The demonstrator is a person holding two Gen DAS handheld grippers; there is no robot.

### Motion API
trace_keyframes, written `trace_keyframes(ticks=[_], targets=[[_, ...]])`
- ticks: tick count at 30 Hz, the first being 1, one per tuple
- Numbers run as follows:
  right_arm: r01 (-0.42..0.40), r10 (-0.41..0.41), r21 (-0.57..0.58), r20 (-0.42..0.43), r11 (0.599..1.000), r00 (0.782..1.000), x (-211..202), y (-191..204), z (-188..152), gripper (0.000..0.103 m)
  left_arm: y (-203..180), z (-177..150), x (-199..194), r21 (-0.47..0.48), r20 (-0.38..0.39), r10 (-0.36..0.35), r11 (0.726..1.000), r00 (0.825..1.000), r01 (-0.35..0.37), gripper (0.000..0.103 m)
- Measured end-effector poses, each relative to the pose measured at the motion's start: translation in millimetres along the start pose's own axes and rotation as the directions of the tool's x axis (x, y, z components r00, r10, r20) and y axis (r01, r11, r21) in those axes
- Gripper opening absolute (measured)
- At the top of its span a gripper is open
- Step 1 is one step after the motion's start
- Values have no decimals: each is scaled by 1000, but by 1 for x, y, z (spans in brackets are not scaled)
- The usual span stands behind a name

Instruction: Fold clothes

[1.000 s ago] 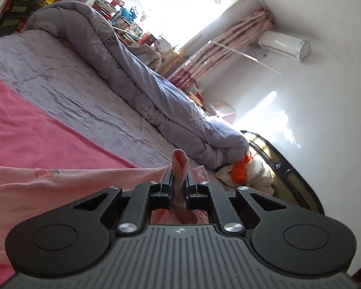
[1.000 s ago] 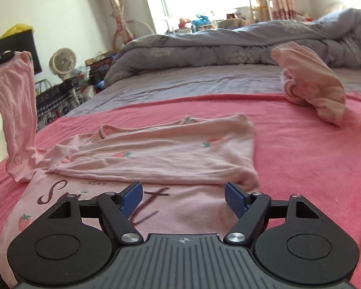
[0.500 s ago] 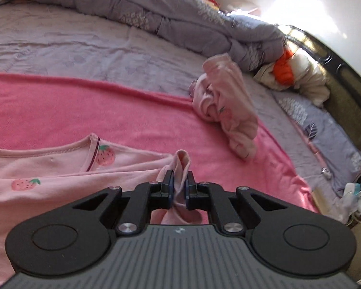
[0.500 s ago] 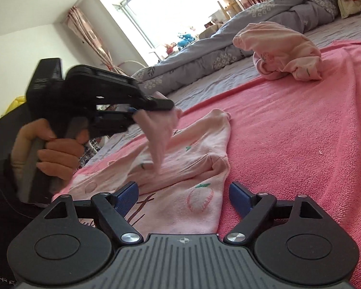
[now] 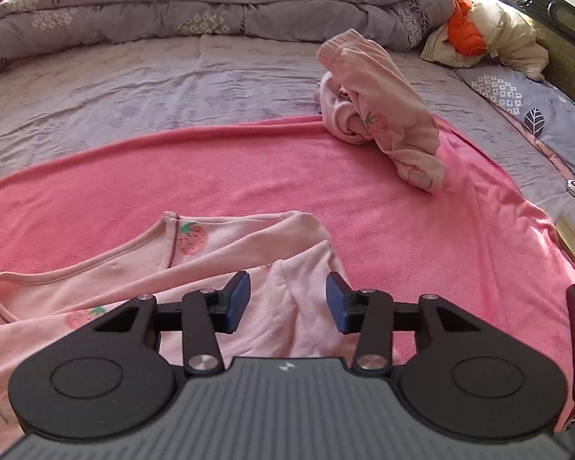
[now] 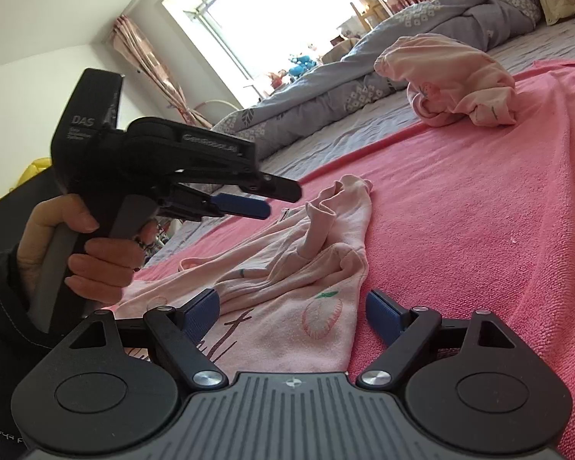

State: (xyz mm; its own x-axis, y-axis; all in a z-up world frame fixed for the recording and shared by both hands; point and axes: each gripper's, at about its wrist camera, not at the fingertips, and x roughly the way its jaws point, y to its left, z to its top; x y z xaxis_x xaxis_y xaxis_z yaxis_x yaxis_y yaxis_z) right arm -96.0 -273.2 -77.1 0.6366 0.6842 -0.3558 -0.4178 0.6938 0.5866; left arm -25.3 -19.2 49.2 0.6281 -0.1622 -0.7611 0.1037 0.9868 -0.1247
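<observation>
A pale pink strawberry-print top (image 5: 218,260) lies on the pink blanket (image 5: 249,168), its sleeve folded across the body and rumpled (image 6: 318,226). My left gripper (image 5: 287,301) hovers open just above that sleeve, nothing between its blue pads; the right wrist view shows it from the side (image 6: 249,207), held by a hand (image 6: 92,253). My right gripper (image 6: 293,312) stands open low over the top's near edge (image 6: 287,329), holding nothing. A second pink garment (image 5: 379,115) sits crumpled at the blanket's far edge (image 6: 452,76).
A grey quilt (image 5: 211,4) is bunched along the far side of the bed over a grey sheet (image 5: 134,84). A cream and orange jacket (image 5: 479,34) rests by the dark headboard (image 5: 556,23). A bright window (image 6: 264,11) lies beyond the bed.
My left gripper carried the sleeve down across the top, then opened and let it drop. My right gripper stayed open and tilted lower toward the blanket.
</observation>
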Motion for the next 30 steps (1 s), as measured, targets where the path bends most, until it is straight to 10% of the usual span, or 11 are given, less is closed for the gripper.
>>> trace_keyframes(ticks=[4, 9, 16, 21, 25, 27, 30], targets=[[2, -2, -2, 1, 1000, 1000, 0, 1, -1, 84, 42, -33, -53, 34, 103, 170, 984, 980, -175, 53], [-3, 3, -5, 20, 1000, 1000, -4, 3, 0, 84, 97, -112, -109, 133, 177, 496, 844, 850, -520, 53], [52, -29, -267, 88, 962, 996, -6, 99, 17, 72, 149, -170, -113, 105, 186, 453, 873, 872, -476, 54], [-59, 30, -539, -62, 840, 998, 63, 200, 26, 71, 153, -185, -99, 155, 268, 407, 876, 873, -456, 57], [-134, 9, -548, -225, 826, 974, 144, 244, 14, 70, 163, -197, -91, 153, 275, 369, 895, 888, -419, 61], [-171, -3, -541, -305, 823, 952, 186, 265, 8, 62, 173, -200, -97, 100, 279, 349, 916, 895, -388, 62], [-220, -28, -524, -424, 823, 905, 243, 291, -6, 16, 185, -205, -101, 30, 281, 342, 931, 896, -365, 65]])
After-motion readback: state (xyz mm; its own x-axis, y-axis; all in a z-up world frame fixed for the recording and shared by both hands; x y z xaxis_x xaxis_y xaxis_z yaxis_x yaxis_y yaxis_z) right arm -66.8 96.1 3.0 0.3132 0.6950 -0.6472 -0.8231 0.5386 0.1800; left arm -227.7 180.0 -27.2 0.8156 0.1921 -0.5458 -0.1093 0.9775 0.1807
